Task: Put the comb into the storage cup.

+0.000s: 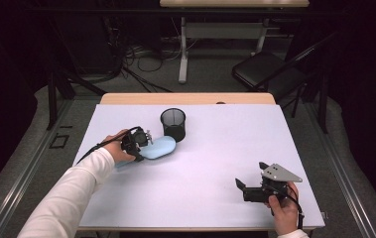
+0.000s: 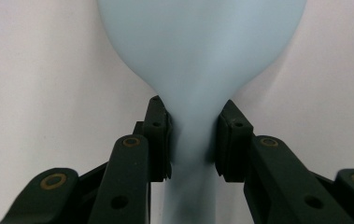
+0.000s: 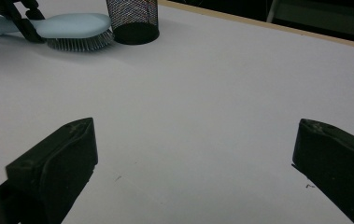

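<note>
Here the left gripper (image 1: 137, 144) clamps the hairbrush (image 1: 158, 147) at its neck, the brush's length running straight ahead of it toward the mesh cup (image 1: 173, 124).

White table (image 1: 215, 163), black mesh cup (image 1: 173, 124), perhaps a folding chair (image 1: 267, 69)

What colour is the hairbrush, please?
Pale blue hairbrush with grey bristles, seen best in the right gripper view.

The white table (image 1: 215, 163) is evenly and brightly lit from above, while the room around it falls into near darkness. Shadows on it are soft and short, without glare. In the left gripper view the pale blue hairbrush (image 2: 198, 56) looks slightly soft.
</note>
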